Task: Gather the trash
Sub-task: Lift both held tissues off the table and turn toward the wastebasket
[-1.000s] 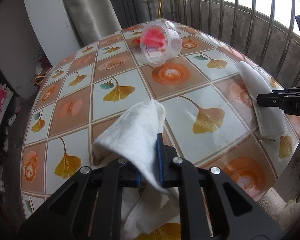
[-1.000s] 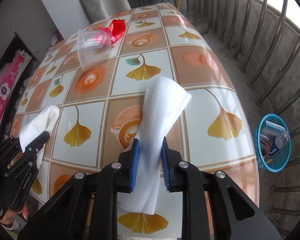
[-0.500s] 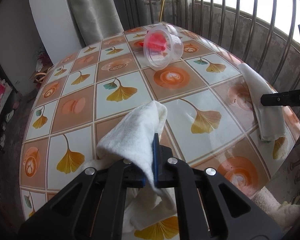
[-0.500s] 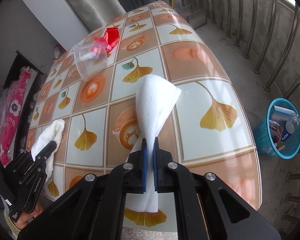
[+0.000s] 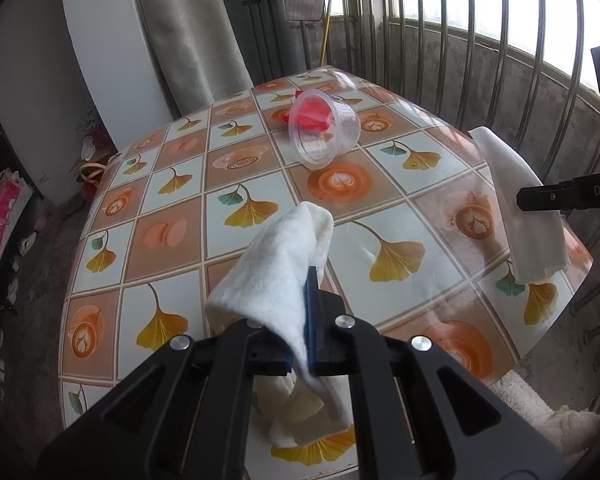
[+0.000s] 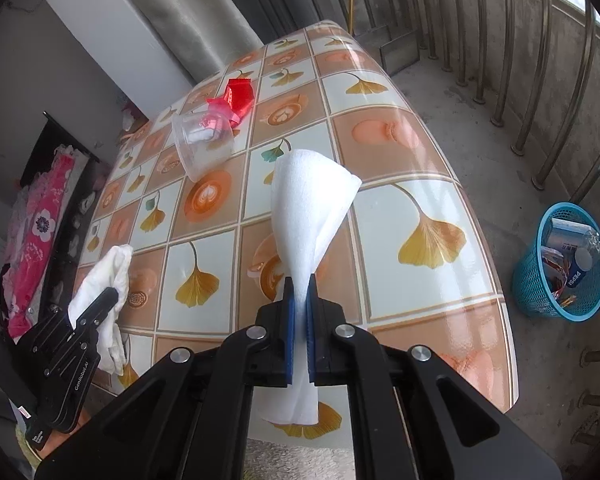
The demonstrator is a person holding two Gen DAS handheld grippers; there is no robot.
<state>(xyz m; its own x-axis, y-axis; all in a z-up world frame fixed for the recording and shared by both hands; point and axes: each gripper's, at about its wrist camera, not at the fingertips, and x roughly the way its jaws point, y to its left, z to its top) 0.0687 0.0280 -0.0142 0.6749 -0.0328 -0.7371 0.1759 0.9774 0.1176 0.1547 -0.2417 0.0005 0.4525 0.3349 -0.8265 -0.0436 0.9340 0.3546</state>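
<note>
Item 1, left gripper (image 5: 305,320): blue pads pressed together on a cream-white tissue (image 5: 276,272), which stands up in a loose fold above the pads and trails below them over the near edge of the table (image 5: 172,208). Item 2, right gripper (image 6: 299,334): blue pads pressed together on a white tissue (image 6: 308,208), pinched narrow at the pads and flaring into a cone above them, its tail hanging down at the near edge of the table; in the right wrist view this tissue is right of the cream-white one. Item 3, table: covered with a glossy cloth of orange and pale squares printed with ginkgo leaves and coffee cups; landmark for all entries. Item 4, clear plastic cup (image 5: 326,132): lying on its side on the table beyond both tissues, toward the far end, mouth turned toward the left gripper. Item 5, red wrapper (image 6: 238,98): on the table just behind the cup, touching or nearly touching it; seen through the cup wall in the left wrist view. Item 6, blue mesh basket (image 6: 560,264): on the concrete floor off the table's right side, well apart from it, holding cartons and a can. Item 7, metal railing (image 5: 480,60): beyond the table on the right and far sides.
</note>
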